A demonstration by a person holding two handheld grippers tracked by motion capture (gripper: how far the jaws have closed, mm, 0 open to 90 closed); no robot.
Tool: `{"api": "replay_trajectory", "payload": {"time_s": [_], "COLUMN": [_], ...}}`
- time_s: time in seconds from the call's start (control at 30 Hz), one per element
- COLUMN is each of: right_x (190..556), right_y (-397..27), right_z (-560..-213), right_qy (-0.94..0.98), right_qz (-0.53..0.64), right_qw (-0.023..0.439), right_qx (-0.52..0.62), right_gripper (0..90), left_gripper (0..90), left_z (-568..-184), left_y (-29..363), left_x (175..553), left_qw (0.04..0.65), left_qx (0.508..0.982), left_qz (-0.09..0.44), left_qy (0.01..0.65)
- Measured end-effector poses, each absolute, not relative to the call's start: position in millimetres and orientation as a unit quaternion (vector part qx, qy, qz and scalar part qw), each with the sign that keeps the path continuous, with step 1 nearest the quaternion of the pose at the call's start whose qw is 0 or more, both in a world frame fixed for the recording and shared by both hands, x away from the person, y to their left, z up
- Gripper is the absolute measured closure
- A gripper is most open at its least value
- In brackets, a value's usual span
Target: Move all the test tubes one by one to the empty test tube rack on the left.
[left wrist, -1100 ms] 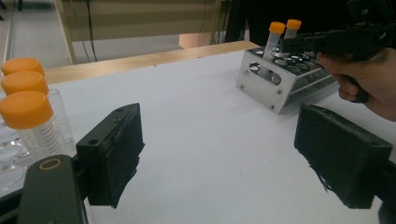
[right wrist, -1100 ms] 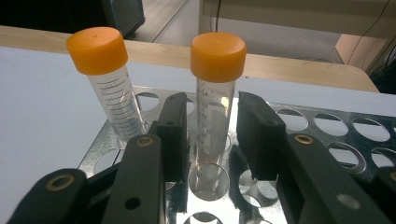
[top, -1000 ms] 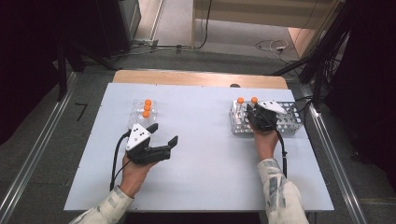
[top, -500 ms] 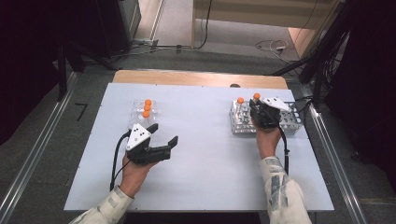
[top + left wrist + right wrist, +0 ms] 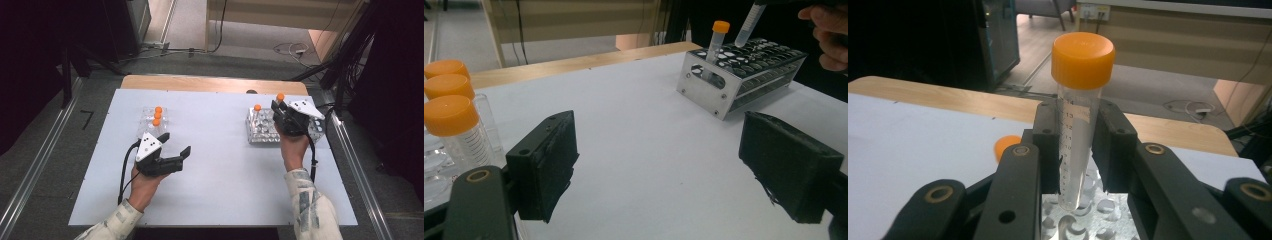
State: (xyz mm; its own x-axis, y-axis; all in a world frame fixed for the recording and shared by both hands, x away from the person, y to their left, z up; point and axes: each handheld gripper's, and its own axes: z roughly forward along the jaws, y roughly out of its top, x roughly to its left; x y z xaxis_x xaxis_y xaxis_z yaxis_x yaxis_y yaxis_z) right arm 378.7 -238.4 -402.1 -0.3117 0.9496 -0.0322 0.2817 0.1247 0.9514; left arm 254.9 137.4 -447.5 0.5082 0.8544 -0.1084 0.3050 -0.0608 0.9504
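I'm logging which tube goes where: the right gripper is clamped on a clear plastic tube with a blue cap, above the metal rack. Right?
Not quite: the cap is orange, not blue. The right gripper view shows the right gripper clamped on the clear plastic tube with an orange cap, above the metal rack.

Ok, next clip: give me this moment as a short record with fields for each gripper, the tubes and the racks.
right gripper: shut on an orange-capped tube, held upright just above the metal rack
left gripper: open, nothing between its jaws, held near the table
metal rack: one capped tube standing in it, at one end
clear rack: three orange-capped tubes in a row
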Motion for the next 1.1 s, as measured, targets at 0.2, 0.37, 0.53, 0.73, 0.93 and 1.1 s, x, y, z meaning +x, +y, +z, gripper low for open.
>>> {"api": "replay_trajectory", "payload": {"time_s": [0.2, 0.37, 0.53, 0.73, 0.93, 1.1], "right_x": [355, 335, 320, 309, 303, 298], "right_y": [-231, -222, -208, -191, -176, -165], "right_z": [-406, -411, -421, -433, -440, -446], "right_qy": [0.681, 0.7, 0.716, 0.734, 0.748, 0.76], "right_qz": [0.486, 0.497, 0.506, 0.514, 0.512, 0.508], "right_qw": [0.324, 0.299, 0.274, 0.237, 0.222, 0.214], "right_qx": [0.441, 0.416, 0.395, 0.375, 0.358, 0.346], "right_gripper": [71.7, 71.7, 71.7, 71.7, 71.7, 71.7], "left_gripper": [15.4, 15.4, 15.4, 15.4, 15.5, 15.5], "left_z": [-448, -449, -449, -450, -450, -449], "left_y": [137, 136, 135, 134, 132, 131], "left_x": [255, 255, 254, 254, 253, 252], "left_qw": [0.538, 0.537, 0.536, 0.536, 0.538, 0.539], "left_qx": [0.682, 0.683, 0.684, 0.685, 0.687, 0.687], "left_qz": [0.255, 0.255, 0.255, 0.253, 0.251, 0.252], "left_qy": [0.425, 0.424, 0.424, 0.423, 0.42, 0.417]}}
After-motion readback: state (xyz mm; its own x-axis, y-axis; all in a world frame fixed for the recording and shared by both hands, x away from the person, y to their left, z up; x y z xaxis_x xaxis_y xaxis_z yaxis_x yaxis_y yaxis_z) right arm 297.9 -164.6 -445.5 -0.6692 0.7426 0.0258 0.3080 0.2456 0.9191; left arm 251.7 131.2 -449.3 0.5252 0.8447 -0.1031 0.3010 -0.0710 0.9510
